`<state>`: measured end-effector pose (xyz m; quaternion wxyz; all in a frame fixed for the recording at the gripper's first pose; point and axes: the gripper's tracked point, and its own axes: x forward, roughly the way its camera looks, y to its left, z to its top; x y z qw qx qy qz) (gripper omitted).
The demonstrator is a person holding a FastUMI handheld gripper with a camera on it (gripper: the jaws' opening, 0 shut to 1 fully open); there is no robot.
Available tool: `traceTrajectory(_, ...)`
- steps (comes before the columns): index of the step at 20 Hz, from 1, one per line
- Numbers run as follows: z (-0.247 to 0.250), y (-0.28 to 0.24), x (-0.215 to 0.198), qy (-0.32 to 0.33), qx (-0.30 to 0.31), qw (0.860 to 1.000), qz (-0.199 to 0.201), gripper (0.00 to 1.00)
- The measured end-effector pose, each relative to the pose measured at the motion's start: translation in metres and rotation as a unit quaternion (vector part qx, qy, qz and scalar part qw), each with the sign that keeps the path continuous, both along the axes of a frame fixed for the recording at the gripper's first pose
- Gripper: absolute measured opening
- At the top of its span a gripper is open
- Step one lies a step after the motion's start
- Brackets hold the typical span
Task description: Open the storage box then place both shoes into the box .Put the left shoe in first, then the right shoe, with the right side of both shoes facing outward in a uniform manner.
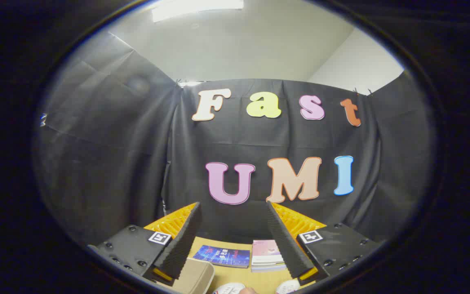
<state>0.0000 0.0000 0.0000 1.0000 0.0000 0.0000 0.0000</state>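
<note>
My gripper (233, 205) is open and held high above the table, with nothing between its fingers. Its fingertips stand against the black cloth wall. Far below, beside the left finger (182, 241), a rounded corner of the beige storage box (196, 278) shows; I cannot tell whether it is open. Two white shoes peek in at the near edge of the table: one (227, 288) between the fingers, the other (287, 286) under the right finger (286, 241). Which shoe is left or right cannot be told.
On the wooden table (239, 275), beyond the shoes, lie a blue booklet (222, 256) and a stack of pink and white books (267, 256). The black cloth wall stands close behind the table. A small bit of a hand (249, 290) shows between the shoes.
</note>
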Motion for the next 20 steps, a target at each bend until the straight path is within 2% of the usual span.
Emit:
traceTrajectory(8, 0.020, -0.009, 0.039, 0.001, 0.013, 1.000, 0.020, 0.97)
traceTrajectory(20, -0.006, -0.016, 0.065, 0.041, 0.037, 0.998, 0.039, 0.97)
